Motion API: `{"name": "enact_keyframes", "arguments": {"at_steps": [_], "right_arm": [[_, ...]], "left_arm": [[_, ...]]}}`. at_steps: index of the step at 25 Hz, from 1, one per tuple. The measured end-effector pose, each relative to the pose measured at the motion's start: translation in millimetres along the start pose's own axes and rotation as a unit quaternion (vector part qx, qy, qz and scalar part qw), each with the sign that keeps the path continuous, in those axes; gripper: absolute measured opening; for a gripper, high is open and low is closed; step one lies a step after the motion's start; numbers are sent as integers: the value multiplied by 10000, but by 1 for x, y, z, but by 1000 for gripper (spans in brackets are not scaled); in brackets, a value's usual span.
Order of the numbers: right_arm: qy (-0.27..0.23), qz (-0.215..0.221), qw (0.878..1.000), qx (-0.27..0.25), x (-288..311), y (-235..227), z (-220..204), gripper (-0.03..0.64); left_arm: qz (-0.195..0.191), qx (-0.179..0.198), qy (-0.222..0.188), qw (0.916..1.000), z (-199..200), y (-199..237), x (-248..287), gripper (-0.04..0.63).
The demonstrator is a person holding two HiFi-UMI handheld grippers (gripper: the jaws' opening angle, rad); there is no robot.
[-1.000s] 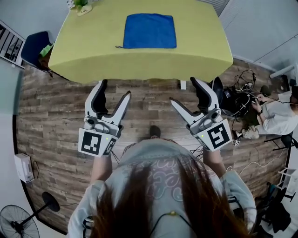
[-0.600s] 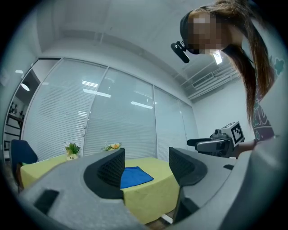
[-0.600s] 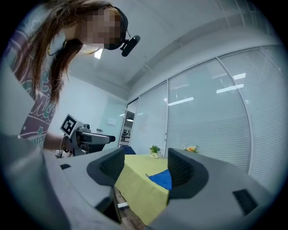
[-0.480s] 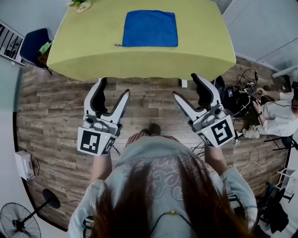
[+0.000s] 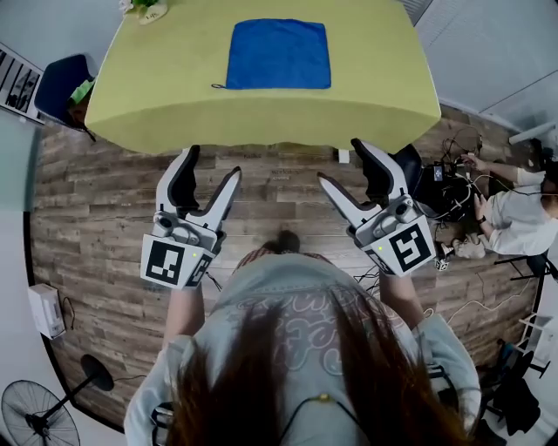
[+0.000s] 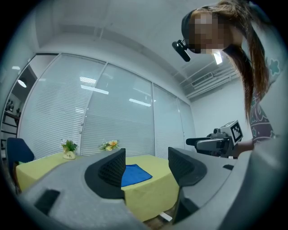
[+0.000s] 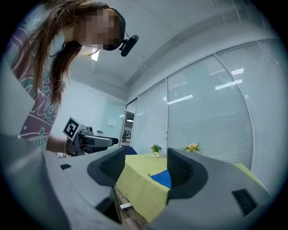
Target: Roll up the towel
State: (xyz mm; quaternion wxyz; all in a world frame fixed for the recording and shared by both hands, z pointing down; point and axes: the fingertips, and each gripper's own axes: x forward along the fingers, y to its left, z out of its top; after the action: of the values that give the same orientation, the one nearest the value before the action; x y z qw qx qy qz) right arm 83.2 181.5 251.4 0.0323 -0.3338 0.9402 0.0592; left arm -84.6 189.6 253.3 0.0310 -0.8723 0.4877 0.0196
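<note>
Standing back from the table [image 5: 131, 113], which has a yellow-green cloth over it. The blue towel [image 5: 279, 54] lies flat and unrolled on top, about mid-width, with a small loop at its near left corner. I hold both grippers out over the wood floor [image 5: 96, 218], short of the table's near edge, pointing toward it and touching nothing. Left gripper [image 5: 212, 165]: jaws apart, nothing between them. In the left gripper view the gap frames only the distant towel and the table edge. Right gripper [image 5: 342, 164]: jaws have just been closing a little, yet they stand apart, and nothing sits between the pads. In the right gripper view a corner of the towel shows past one jaw, far off. The two grippers are well apart from each other, side by side, marker cubes turned up toward me. At the far left corner of the table stands a small pot of flowers [image 5: 148, 9]; the left gripper view shows a second bunch [image 6: 110, 144] further along. A blue chair [image 5: 57, 87] sits by the table's left end. At the right, a seated person [image 5: 523, 218] is near a tangle of cables [image 5: 453, 187]. A fan [image 5: 39, 416] stands on the floor at lower left.
</note>
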Motion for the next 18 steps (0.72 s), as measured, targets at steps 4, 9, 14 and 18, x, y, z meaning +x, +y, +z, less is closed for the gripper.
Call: {"name": "enact_keyframes", "arguments": {"at_steps": [4,9,14,18], "right_arm": [[91,15,10000,8,-4,-5,-7,295],[31,3,10000,6,-6,-14,-7,295],[111,84,9998,122,-8,-20,-16,295],[86,215,9997,119,-4,-19,-16,294]], "left_arm": [[-56,77,17,10000,1,-4,11,282],[-115,146,-59,9998,4,-10,24,282],[-45,165,-56,9998,2,-15,29,282],[138,48,-15,9999,-2,-11,20,282]]}}
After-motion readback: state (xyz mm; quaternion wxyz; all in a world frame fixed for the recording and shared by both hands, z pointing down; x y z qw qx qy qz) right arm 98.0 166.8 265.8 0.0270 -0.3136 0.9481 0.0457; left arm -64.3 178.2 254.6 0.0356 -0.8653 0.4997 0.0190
